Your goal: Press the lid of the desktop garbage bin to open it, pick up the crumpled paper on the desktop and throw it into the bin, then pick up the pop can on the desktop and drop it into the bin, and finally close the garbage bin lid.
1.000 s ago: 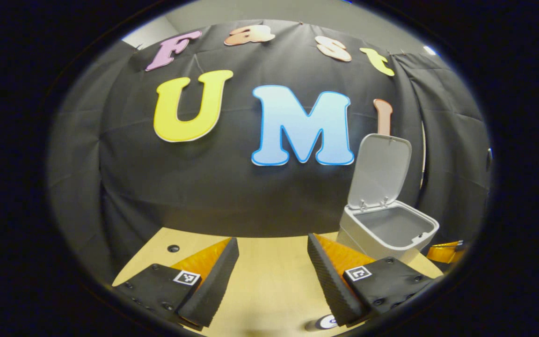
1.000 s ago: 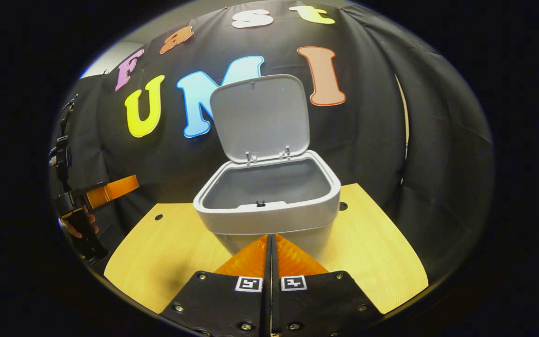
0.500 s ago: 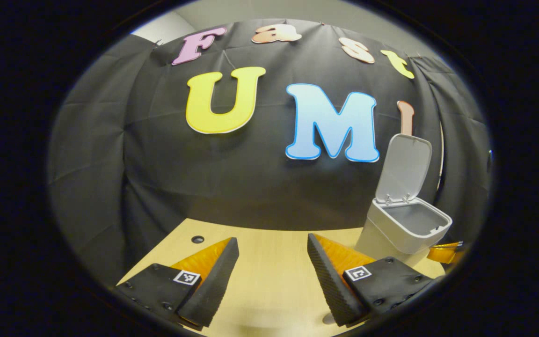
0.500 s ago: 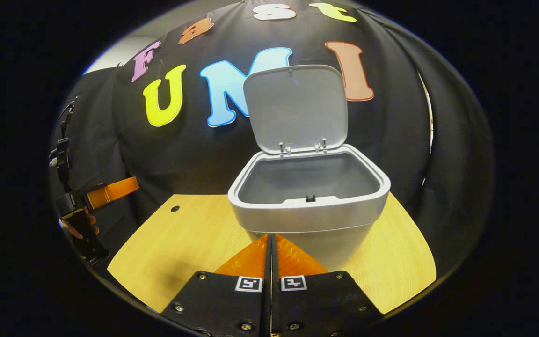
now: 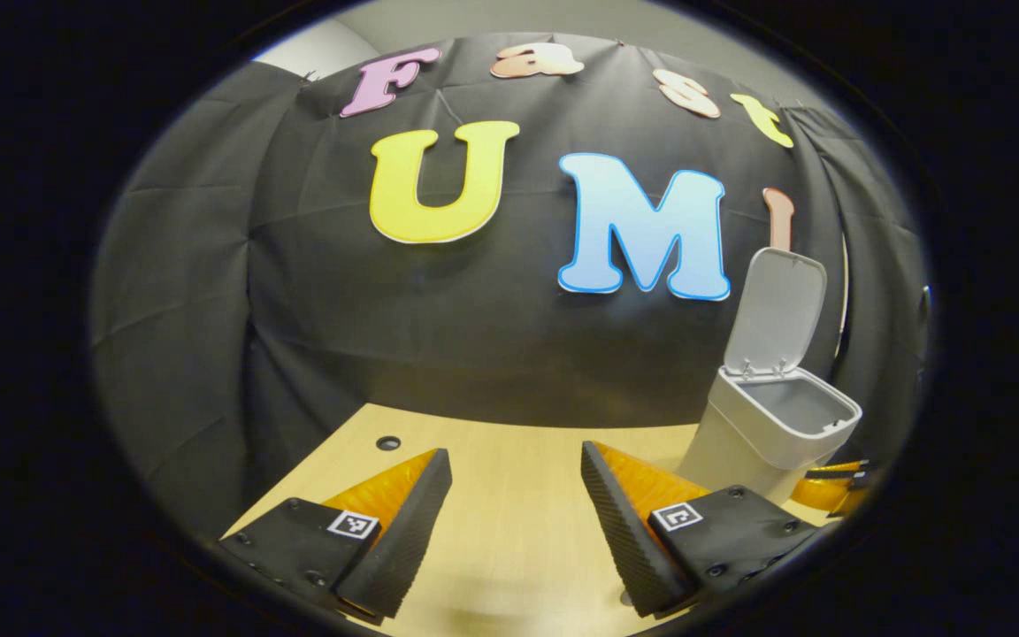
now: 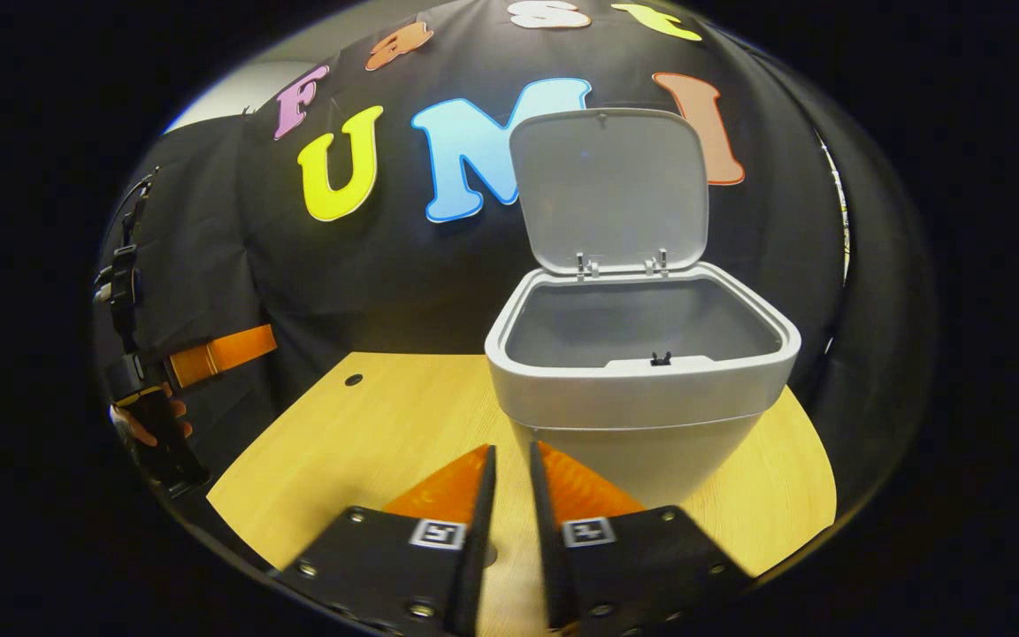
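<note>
The grey desktop bin (image 6: pixel 642 416) stands on the wooden desktop (image 6: pixel 368 451) with its lid (image 6: pixel 611 186) swung up and its inside bare as far as I can see. My right gripper (image 6: pixel 510 448) sits low in front of the bin's left corner, open by a narrow gap with nothing in it. In the left gripper view the same bin (image 5: pixel 770 429) is at the far right, lid (image 5: pixel 782 305) up. My left gripper (image 5: pixel 515 451) hangs wide open over bare desktop (image 5: pixel 509 531), holding nothing.
A small round hole (image 5: pixel 387 442) marks the desktop's back left, also seen as the hole (image 6: pixel 353 379) in the right gripper view. A hand (image 6: pixel 145 425) holds the left gripper at that view's far left edge. The black cloth wall stands close behind the bin.
My right gripper's fingers have parted from shut to a narrow gap, and the bin has slid right in its view. The left gripper has turned left, so the bin sits farther right.
</note>
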